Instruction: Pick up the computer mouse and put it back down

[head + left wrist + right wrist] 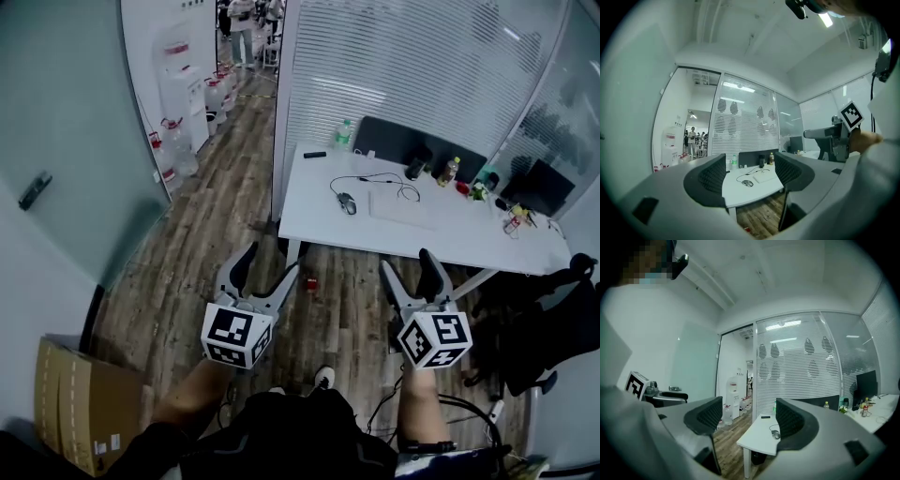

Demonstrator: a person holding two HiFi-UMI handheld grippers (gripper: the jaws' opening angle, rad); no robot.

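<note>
1. Left tongs point(270, 264) are held at waist height in the lower centre of the head view. The jaws are spread wide with nothing between them; the left gripper view shows only the distant desk through the gap.
2. Right tongs point(407, 262) are held beside them, lower centre-right, equally wide apart and empty. Both pairs point forward at the desk, which reads as a ready posture for an approach and not as a grasp.
3. Wooden floor point(347, 309) fills the space between the tongs and the desk. The person stands well back, so neither pair can reach the work surface from this position.
4. The mouse point(348, 202) lies on the white desk point(314, 217), in the upper centre of the head view and toward the left end of the desk. Nothing touches it.
5. A dark cable point(375, 178) loops from the mouse toward the back of the desk. A flat white pad point(401, 208), possibly a keyboard, lies just beside the mouse on its right.
6. Judgement: the pick-up has not begun. The next move calls for closing the distance to the desk. The cable may limit how high the mouse can be lifted.
7. Bottles point(450, 171) and small items stand along the far edge of the desk, well apart from the mouse, so a descent onto it should be unobstructed.
</note>
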